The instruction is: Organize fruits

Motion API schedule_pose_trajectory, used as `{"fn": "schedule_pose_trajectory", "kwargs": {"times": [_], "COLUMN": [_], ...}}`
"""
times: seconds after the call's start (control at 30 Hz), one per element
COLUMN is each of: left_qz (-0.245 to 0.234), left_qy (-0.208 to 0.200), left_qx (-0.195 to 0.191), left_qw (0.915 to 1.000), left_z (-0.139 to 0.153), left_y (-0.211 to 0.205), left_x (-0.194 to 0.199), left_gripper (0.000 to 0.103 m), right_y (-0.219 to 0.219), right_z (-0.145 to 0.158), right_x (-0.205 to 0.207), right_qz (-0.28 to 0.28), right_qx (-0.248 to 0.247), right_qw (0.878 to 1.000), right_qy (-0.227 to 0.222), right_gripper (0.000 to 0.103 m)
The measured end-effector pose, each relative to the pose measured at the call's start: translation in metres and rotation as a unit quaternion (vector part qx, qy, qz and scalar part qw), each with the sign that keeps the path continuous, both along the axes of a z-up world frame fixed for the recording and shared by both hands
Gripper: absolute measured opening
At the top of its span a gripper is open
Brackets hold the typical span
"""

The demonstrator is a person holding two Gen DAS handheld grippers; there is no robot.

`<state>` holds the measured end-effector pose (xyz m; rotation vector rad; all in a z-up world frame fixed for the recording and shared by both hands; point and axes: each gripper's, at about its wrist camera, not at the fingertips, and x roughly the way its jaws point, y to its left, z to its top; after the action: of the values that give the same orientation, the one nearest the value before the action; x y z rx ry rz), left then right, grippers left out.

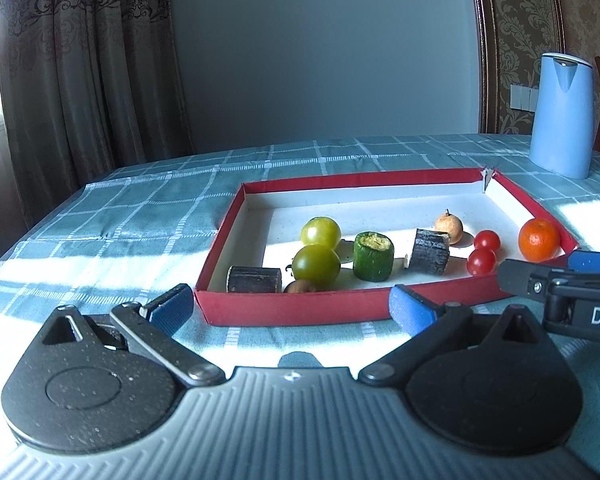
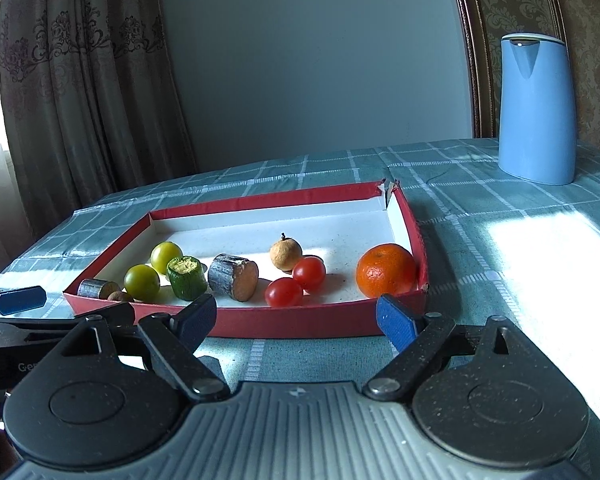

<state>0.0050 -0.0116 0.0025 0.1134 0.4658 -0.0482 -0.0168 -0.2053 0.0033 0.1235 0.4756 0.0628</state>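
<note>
We hold both claws, left claw (image 1: 292, 304) and right claw (image 2: 296, 318), wide and empty before the red tray (image 2: 300, 322); round cherry tomatoes (image 2: 284, 292) may roll if nudged.

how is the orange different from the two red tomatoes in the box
The orange is bigger than either of the red tomatoes, and its skin looks dimpled and matte where theirs is smooth and glossy. The orange sits alone in the near right corner of the red box, close to its right wall; the red tomatoes sit as a pair, touching, nearer the middle. All three are round and rest on the box's white floor.
</note>
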Motion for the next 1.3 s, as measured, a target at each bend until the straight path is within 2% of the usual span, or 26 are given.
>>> {"fn": "schedule_pose_trajectory", "kwargs": {"times": [0.23, 1.3], "left_qz": [-0.003, -0.010], "left_qy": [0.008, 0.000], "left_qx": [-0.012, -0.003], "left_qw": [0.9999, 0.9999], "left_z": [0.0005, 0.0025], "left_y": [0.0035, 0.0009], "left_x": [0.0012, -0.0028], "left_gripper": [0.103, 0.103], "right_y": [0.0012, 0.0028], "right_z": [-0.0008, -0.0013], "right_x": [0.0019, 0.0021], "right_qz": [0.004, 0.010], "right_qx": [-0.002, -0.006], "right_qw": [1.000, 1.000], "right_qy": [0.005, 0.010], "right_gripper": [0.087, 0.087]}}
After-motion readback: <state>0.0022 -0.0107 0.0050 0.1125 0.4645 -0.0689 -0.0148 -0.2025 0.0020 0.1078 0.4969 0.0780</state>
